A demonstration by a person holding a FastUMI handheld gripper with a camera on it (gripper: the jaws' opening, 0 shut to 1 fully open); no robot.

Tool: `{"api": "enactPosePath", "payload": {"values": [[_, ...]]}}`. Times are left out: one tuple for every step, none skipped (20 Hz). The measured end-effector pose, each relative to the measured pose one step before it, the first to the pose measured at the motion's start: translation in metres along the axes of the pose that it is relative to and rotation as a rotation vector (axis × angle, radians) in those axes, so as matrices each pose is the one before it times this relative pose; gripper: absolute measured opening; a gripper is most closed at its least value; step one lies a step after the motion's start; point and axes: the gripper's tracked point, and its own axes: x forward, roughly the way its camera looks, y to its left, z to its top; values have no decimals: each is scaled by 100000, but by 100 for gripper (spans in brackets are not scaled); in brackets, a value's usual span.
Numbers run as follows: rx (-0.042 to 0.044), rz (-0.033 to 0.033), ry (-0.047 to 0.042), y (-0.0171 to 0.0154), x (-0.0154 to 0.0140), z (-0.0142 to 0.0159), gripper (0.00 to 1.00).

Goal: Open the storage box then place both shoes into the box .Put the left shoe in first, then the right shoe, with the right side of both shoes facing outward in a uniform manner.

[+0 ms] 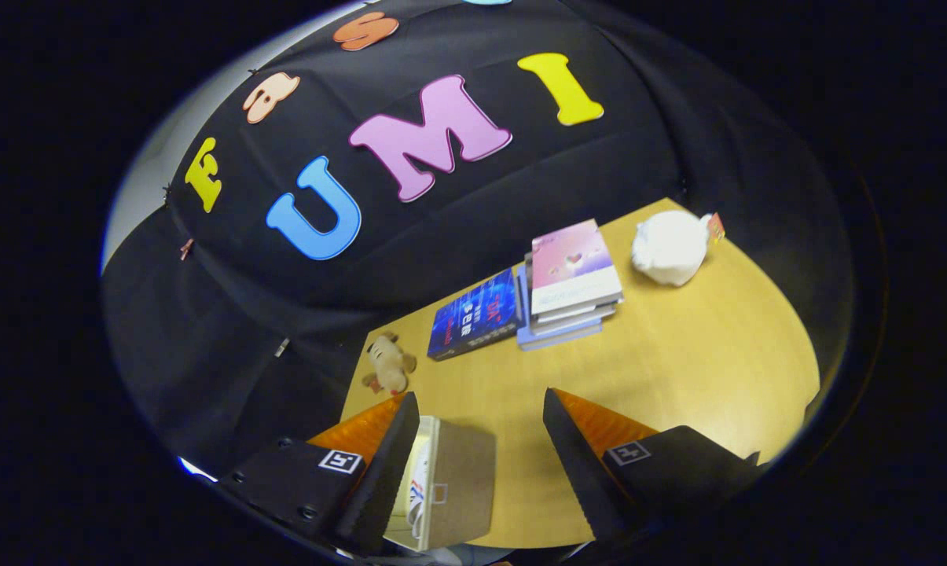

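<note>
In the gripper view, we see the gripper (479,413) held above a yellow wooden table (677,369), its two fingers spread wide apart with nothing between them but bare tabletop and the edge of the storage box (449,487). We read the claw as released: neither finger presses on anything.

The storage box sits low between the fingers, closer to the left finger, whose inner edge overlaps the box's left side from our angle. We cannot tell whether that finger touches the box or merely hangs above it. The box is pale with a grey-beige top panel, and along its left side we make out a white opening with something white bearing red and blue marks inside; it is too small and too hidden for us to say what it is.

Beyond the fingers, further along the table, we see a blue book (475,314) lying flat, and just beside it, to the right, a stack of books (571,283) with a pink cover on top. A small tan plush toy (388,363) lies near the table's edge, ahead of the left finger. Well apart, at the far right corner, rests a white plush toy (669,248).
</note>
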Motion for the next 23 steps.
{"api": "enactPosePath", "payload": {"values": [[-4388, -2126, -2911, -1079, -527, 1077, 96], [-3939, -1926, -2618, -1046, -608, 872, 96], [-3316, -1177, -2539, -871, -477, 848, 96], [-3191, -398, -2135, -536, -491, 766, 96], [-3358, -227, -1714, -613, -483, 526, 97], [-4034, -331, -1432, -654, -512, 402, 97], [-3650, -44, -1432, -450, -444, 286, 96], [-3691, -90, -1952, -430, -496, 423, 97], [-3436, -225, -2136, -487, -535, 458, 96], [-2690, 173, -1947, -340, -449, 365, 97], [-1314, 428, -1309, -73, -507, 301, 97], [-1069, 1190, -1148, 30, -475, 282, 96], [-1606, 844, -1059, -144, -311, 137, 97], [-1295, 404, -605, -300, -347, 10, 97], [-1023, 349, -909, -290, -261, 82, 97], [-1420, 267, -1563, -314, -620, 267, 97], [-2196, 164, -1535, -392, -415, 176, 98], [-3089, 420, -1639, -307, -458, 85, 98], [-3649, 667, -1164, -229, -371, 85, 98], [-2408, 645, -1144, -115, -275, 33, 98], [-1842, 770, -1692, 47, -213, 219, 98], [-1261, 760, -1733, 1, -163, 259, 98], [-984, 889, -1160, 19, -61, 71, 98]]}}
